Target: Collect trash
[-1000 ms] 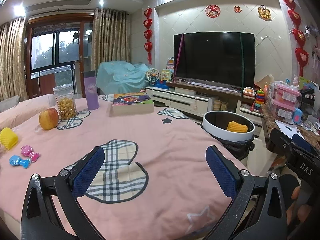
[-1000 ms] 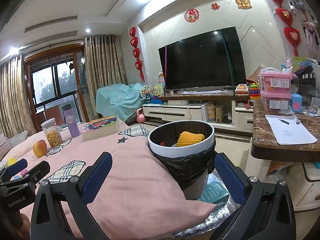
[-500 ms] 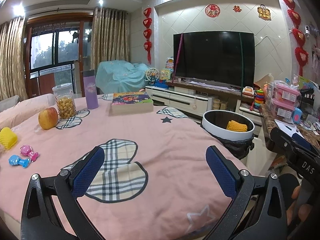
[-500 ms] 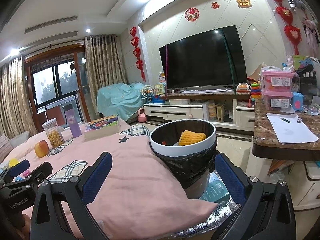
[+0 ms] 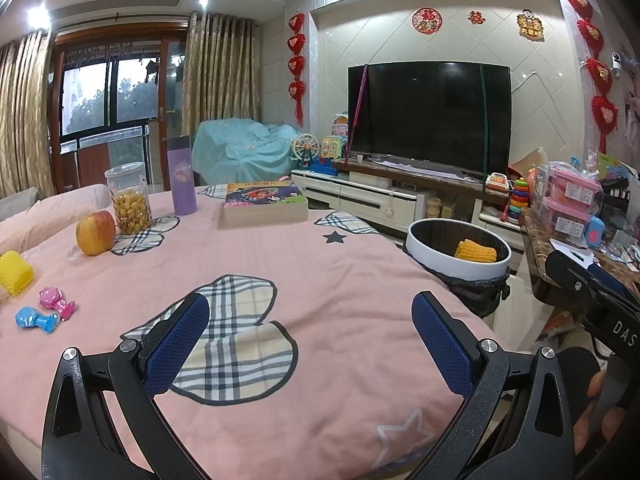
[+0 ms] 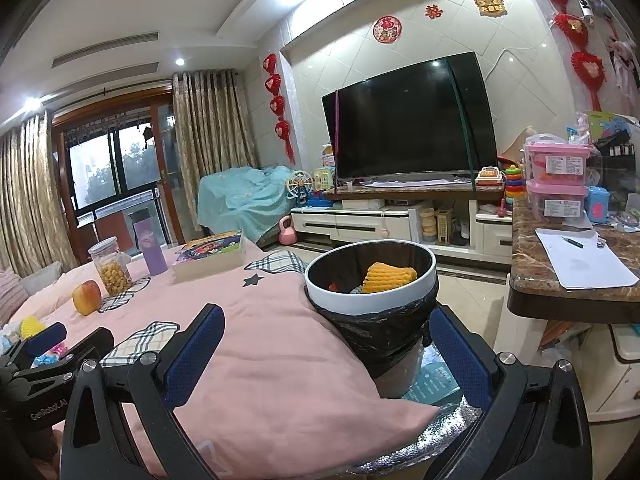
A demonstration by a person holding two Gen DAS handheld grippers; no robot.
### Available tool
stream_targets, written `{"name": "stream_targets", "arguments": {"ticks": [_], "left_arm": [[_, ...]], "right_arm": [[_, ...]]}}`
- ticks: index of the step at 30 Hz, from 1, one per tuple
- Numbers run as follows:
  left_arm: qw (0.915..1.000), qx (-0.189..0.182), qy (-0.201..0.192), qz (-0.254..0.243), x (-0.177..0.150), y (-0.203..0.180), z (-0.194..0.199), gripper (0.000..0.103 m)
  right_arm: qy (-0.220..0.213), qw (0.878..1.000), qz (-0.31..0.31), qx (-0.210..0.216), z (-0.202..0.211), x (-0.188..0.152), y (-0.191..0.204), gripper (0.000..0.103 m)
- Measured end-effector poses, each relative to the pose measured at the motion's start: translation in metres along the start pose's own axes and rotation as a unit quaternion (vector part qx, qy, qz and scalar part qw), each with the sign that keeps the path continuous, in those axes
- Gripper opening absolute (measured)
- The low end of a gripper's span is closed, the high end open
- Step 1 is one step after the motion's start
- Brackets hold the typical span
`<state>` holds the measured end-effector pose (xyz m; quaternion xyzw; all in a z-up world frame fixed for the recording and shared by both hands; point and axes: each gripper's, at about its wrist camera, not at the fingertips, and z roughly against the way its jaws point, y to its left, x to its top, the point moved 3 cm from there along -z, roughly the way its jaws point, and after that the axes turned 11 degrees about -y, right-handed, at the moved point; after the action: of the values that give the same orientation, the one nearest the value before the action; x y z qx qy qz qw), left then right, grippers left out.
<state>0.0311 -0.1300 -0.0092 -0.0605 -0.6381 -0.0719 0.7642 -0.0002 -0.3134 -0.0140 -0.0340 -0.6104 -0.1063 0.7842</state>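
Start from the trash bin, the round white bin with a black bag that stands just off the right edge of the pink surface. Far to the left of the bin, near the left edge of the surface, you can see a yellow foam net. Just below it lie a pink wrapper and a blue wrapper, side by side and close together. A bit nearer the bin sits an apple, and right beside the apple stands a clear jar of yellow snacks. Next comes a purple bottle, standing upright. Then there is a book lying flat, still to the left of the bin. Your left gripper hangs over the checked patch on the pink cloth, left of the bin, and its blue fingers are spread wide with nothing between them. Inside the bin lies another yellow foam net, along with some small bits you cannot make out. Your right gripper points at the bin, and its blue fingers are spread wide too, holding nothing. One finger is on each side of the black bag in the right wrist view. To the right of the bin is a brown stone counter with a sheet of paper on it.
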Motion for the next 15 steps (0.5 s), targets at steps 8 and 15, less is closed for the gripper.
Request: {"name": "stream_targets", "arguments": {"ticks": [8, 15], "left_arm": [[1.0, 0.0, 0.002, 0.002, -0.0011, 0.0021, -0.0022, 0.103], [1.0, 0.0, 0.006, 0.003, -0.0022, 0.0022, -0.0045, 0.103]], "right_arm": [[0.004, 1.0, 0.0, 0.003, -0.0016, -0.0003, 0.0003, 0.103], [0.008, 1.0, -0.002, 0.005, -0.0037, -0.0009, 0.0, 0.103]]}}
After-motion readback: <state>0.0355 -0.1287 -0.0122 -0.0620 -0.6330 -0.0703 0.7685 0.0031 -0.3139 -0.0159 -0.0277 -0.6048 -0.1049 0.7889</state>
